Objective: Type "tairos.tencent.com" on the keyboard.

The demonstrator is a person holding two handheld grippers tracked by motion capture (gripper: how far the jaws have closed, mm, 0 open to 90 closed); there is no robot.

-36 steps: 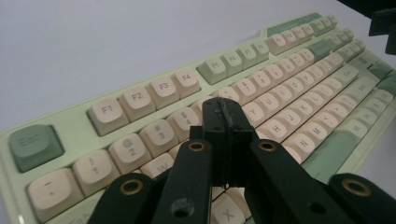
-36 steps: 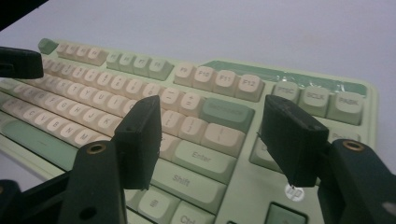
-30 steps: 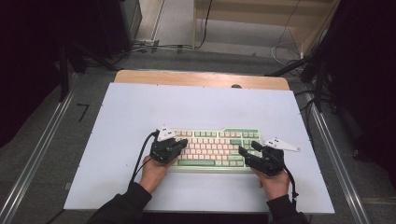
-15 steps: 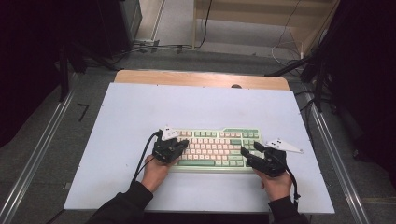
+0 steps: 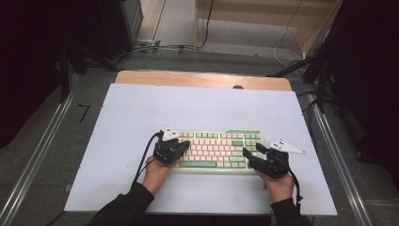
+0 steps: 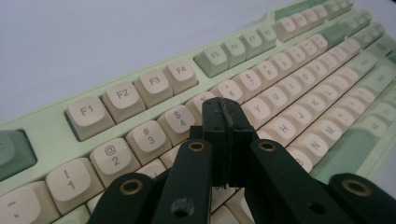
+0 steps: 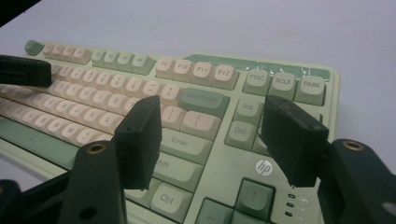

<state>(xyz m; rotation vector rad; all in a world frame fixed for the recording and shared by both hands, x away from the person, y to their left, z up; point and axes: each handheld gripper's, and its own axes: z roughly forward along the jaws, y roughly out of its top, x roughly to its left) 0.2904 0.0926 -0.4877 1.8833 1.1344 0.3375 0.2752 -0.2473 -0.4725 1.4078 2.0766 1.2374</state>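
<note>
Pale green and cream plastic keyboard (image 5: 217, 149) lies crosswise at lower centre of the white bench (image 5: 141, 113).
Left tongs (image 6: 223, 122) — pressed together — sit over its number row; right tongs (image 7: 217, 140), apart, straddle the Enter end.
</note>
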